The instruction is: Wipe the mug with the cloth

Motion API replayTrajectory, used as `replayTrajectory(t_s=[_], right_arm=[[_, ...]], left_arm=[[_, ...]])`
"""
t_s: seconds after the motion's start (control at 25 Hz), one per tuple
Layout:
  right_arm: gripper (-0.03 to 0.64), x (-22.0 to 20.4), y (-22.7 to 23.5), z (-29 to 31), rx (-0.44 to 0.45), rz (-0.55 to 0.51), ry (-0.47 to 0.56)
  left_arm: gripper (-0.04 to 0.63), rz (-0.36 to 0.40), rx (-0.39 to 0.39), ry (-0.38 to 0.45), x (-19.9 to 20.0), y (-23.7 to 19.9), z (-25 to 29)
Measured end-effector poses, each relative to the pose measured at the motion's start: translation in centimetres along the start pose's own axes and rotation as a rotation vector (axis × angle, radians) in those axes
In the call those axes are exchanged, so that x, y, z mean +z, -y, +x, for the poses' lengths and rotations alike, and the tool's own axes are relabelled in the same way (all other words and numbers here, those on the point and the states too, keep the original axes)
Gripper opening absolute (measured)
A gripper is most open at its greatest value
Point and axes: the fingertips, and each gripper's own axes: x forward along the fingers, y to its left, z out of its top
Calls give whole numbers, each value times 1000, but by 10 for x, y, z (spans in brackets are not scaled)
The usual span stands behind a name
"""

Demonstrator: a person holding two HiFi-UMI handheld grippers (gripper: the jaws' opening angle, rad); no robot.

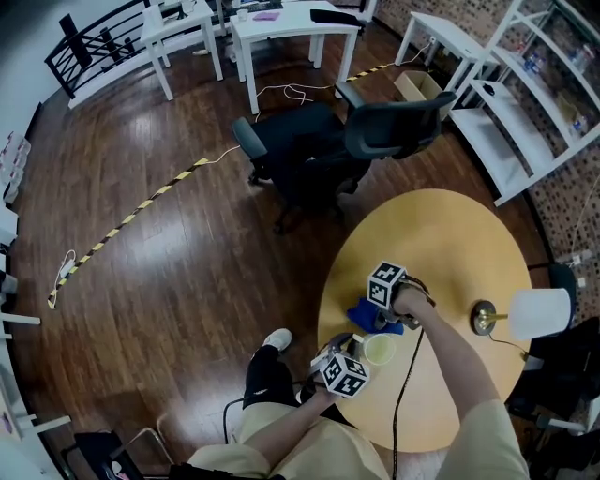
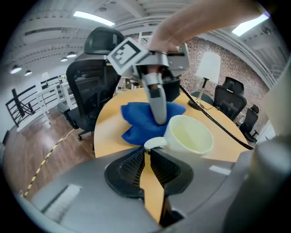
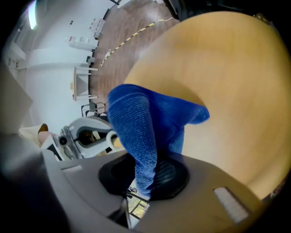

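A cream mug (image 1: 380, 350) stands near the front edge of the round yellow table (image 1: 450, 244). My left gripper (image 1: 358, 352) is shut on the mug's handle (image 2: 155, 143), which sits pinched at the tips of the two jaws (image 2: 148, 151); the mug's bowl (image 2: 188, 135) lies just to the right. A blue cloth (image 1: 366, 314) lies bunched behind the mug. My right gripper (image 1: 382, 317) points down and is shut on a fold of that cloth (image 3: 143, 136), close beside the mug's rim. The left gripper view shows the cloth (image 2: 138, 119) behind the right gripper's fingers (image 2: 158, 104).
A white-shaded lamp (image 1: 539, 312) with a brass base (image 1: 483, 319) stands at the table's right edge, its black cord (image 1: 405, 384) running toward me. A black office chair (image 1: 319, 150) stands beyond the table. White tables (image 1: 281, 23) and shelving (image 1: 525, 103) line the far side.
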Motion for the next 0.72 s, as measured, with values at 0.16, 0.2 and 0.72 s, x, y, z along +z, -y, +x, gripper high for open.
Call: replayTrajectory(t_s=[0.16, 0.2, 0.72], right_arm=[[58, -20, 12, 16, 124, 80, 114], [58, -21, 10, 17, 174, 108, 170], [58, -18, -14, 9, 374, 30, 555]], left_arm=[[26, -21, 1, 18, 5, -8, 0], [26, -17, 2, 24, 5, -8, 0], [63, 228, -46, 94, 10, -5, 11]])
